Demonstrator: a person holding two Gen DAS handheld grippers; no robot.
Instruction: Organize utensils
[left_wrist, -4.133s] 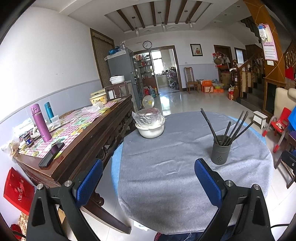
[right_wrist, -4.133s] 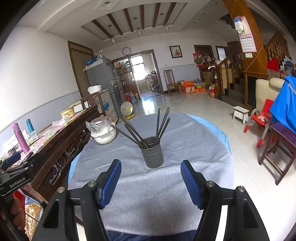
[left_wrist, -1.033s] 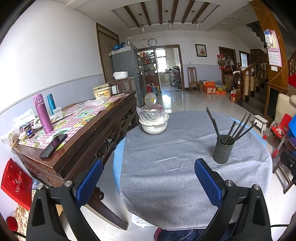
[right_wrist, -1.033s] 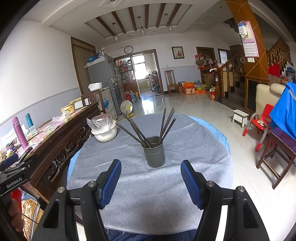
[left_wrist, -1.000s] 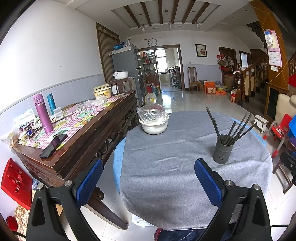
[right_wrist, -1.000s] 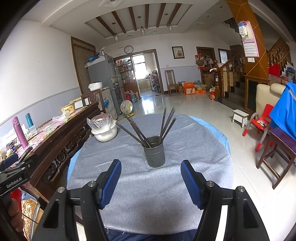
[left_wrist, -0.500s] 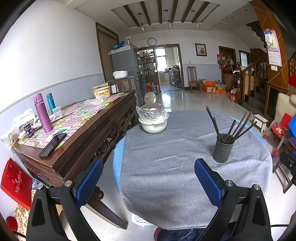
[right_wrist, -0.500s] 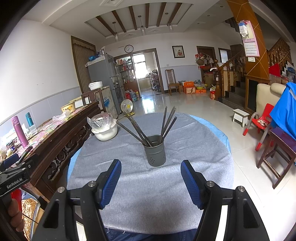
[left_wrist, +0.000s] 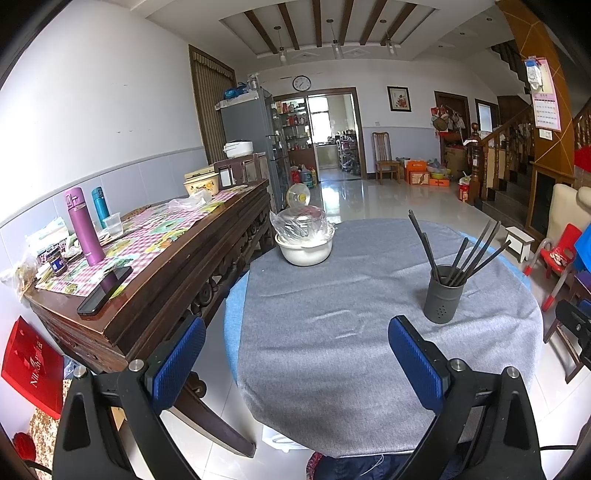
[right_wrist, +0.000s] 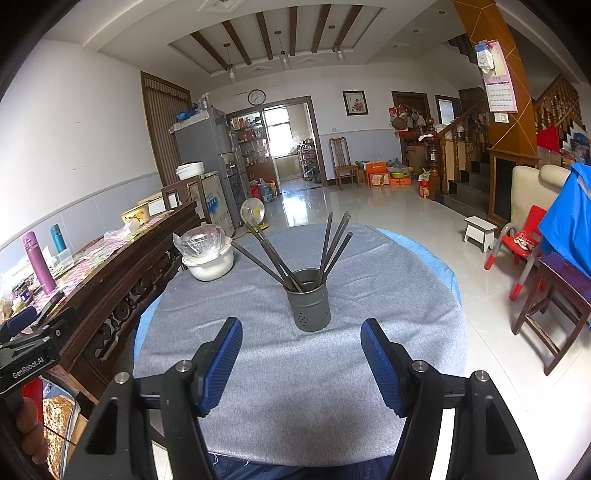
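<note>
A round worktop is covered by a grey cloth. A grey holder with dark utensils is set near its middle. A white pot is placed at the far left edge.

A plastic-wrapped white ceramic bowl is sitting near the far left edge of the round grey-clothed table. A purple flask is standing on the dark wooden sideboard.

The left gripper and the right gripper both hover with blue-padded jaws spread wide and nothing between them, while a hand grasps the left gripper's handle from below.
</note>
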